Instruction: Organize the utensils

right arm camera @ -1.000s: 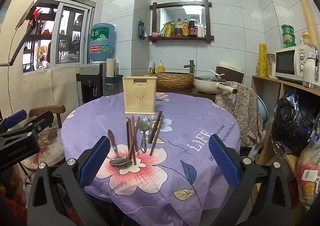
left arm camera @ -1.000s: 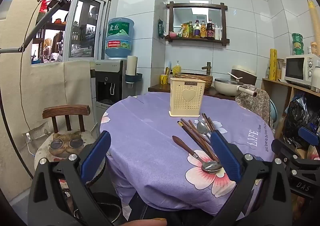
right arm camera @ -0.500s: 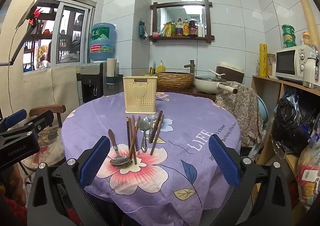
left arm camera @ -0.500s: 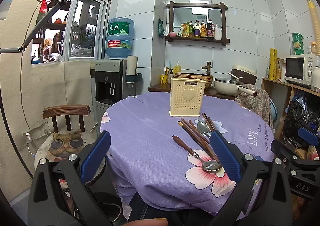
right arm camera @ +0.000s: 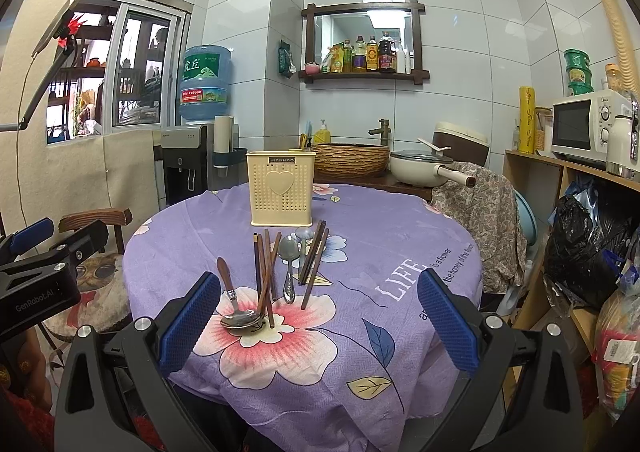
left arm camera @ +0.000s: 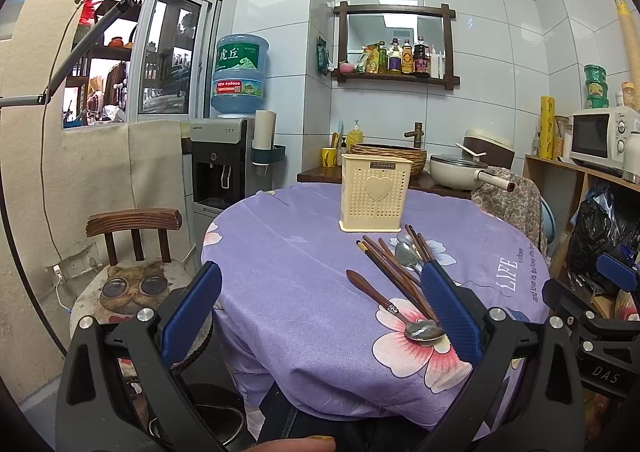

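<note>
Left gripper (left arm camera: 320,306): blue pads spread wide apart, nothing between them, held low at the near edge of the table. Right gripper (right arm camera: 318,316): same posture, pads wide apart and holding nothing, also at the near edge. Each gripper shows at the side of the other's view.

Just beyond the right gripper, on the purple flowered tablecloth (right arm camera: 380,252), the utensils lie loose in a rough fan. Nearest is a wooden-handled spoon (right arm camera: 234,302), bowl toward the grippers, resting on the pink flower print. Beside it a bundle of dark chopsticks (right arm camera: 265,272), some crossing each other, their near tips touching the spoon's bowl. Further right a metal spoon (right arm camera: 289,264), bowl away from the camera, and next to it a pale spoon (right arm camera: 303,248) with a second group of chopsticks (right arm camera: 314,258) leaning across it.

Behind the pile, standing upright further back on the table, a cream perforated holder (right arm camera: 281,188) with a heart on its face. Apart from the utensils; its inside cannot be seen.

Left of the table, a wooden chair (left arm camera: 134,252) with a cat cushion.
</note>
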A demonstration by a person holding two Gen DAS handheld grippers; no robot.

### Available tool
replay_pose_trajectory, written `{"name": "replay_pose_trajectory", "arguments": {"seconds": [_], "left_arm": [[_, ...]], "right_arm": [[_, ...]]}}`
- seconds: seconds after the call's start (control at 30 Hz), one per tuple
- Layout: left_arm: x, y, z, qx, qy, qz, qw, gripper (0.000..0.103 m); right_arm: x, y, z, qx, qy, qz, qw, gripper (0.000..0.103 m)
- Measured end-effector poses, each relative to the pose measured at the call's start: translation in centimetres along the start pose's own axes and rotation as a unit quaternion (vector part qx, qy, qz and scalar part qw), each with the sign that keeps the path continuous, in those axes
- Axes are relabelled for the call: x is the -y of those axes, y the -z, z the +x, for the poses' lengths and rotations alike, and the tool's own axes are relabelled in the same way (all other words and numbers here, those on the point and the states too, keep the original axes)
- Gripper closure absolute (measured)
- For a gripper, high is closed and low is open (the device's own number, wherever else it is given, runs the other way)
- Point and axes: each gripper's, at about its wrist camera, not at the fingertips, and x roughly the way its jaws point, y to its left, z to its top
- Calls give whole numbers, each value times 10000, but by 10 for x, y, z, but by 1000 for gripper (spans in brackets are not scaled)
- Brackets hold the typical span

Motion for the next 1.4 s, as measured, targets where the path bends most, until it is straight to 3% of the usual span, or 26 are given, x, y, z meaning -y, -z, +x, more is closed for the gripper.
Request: {"name": "replay_pose_trajectory", "arguments": {"seconds": [1.4], "left_arm": [[-9, 6, -1, -5, -10, -5, 10000, 5]], "right_arm": [[-1, 1, 0, -2, 3, -13, 10000, 6]]}}
